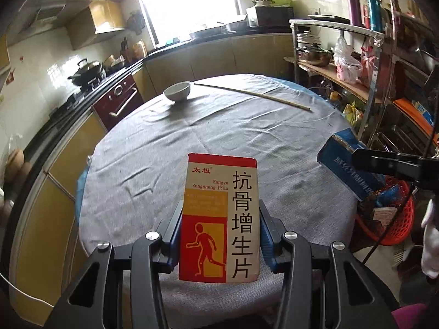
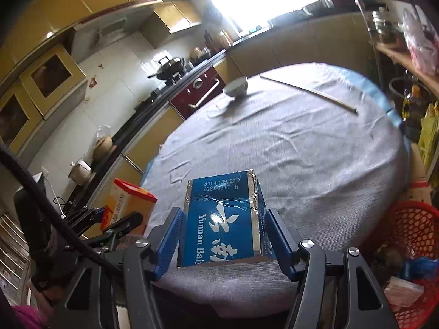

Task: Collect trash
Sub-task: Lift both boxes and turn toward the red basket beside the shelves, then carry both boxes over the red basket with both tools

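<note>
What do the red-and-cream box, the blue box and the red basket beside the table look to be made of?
Red-and-cream box: printed matte paperboard, judging by crisp flat faces and folded edges.
Blue box: glossy paperboard with silvery foil-like edging; it glares and shows crease lines.
Red basket: probably moulded plastic, an open lattice in one uniform red.

round clothed table [image 1: 219, 142], bowl [image 1: 177, 91], stick [image 1: 252, 95]

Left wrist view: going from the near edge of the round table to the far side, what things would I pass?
Red and white medicine box held in the left gripper → bare grey tablecloth → white bowl, with the long thin stick lying about as far away, off to its right.
</note>
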`<state>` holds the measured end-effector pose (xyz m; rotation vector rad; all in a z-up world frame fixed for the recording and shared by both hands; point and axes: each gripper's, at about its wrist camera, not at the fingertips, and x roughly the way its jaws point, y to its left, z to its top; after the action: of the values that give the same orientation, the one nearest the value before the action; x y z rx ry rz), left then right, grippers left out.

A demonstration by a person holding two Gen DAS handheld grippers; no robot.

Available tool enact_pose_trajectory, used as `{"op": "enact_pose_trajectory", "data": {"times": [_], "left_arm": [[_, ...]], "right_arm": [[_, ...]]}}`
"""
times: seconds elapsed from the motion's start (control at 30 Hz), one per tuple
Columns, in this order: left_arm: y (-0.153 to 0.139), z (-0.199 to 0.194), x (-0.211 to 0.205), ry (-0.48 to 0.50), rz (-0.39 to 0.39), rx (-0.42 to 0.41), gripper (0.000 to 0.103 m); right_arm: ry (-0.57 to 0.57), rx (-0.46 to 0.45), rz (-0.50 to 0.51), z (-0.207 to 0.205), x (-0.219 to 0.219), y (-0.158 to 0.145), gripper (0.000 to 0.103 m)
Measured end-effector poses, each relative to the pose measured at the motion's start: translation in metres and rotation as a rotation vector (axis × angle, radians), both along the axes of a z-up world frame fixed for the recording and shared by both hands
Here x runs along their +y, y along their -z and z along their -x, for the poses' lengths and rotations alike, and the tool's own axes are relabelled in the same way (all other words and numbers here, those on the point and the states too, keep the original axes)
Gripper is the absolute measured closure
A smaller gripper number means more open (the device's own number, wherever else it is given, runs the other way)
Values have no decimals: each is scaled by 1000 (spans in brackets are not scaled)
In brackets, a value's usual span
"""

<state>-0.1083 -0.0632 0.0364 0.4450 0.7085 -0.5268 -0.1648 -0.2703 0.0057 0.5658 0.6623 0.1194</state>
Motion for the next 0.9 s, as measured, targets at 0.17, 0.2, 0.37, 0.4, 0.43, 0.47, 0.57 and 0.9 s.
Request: {"op": "enact_pose_trajectory", "data": {"times": [0.17, 0.2, 0.37, 0.4, 0.43, 0.47, 0.57, 0.9], "left_arm": [[-7, 10, -17, 26, -14, -29, 54], [-8, 12, -20, 32, -15, -33, 54], [-12, 23, -39, 68, -31, -53, 54], [-13, 26, -44, 77, -35, -60, 54], [-14, 28, -47, 83, -38, -65, 54], [-15, 30, -51, 92, -41, -70, 54], [-16, 36, -62, 112, -49, -82, 54], [-20, 51, -87, 164, -69, -106, 54]], "right_arm": [[33, -37, 55, 22, -4, -10, 38], [40, -43, 66, 26, -5, -12, 38], [76, -59, 82, 47, -19, -15, 38], [87, -63, 82, 51, -22, -16, 38], [93, -65, 80, 54, -25, -16, 38], [99, -66, 79, 56, -28, -16, 38], [123, -74, 76, 65, -37, -17, 38], [182, -99, 91, 93, -53, -21, 38]]}}
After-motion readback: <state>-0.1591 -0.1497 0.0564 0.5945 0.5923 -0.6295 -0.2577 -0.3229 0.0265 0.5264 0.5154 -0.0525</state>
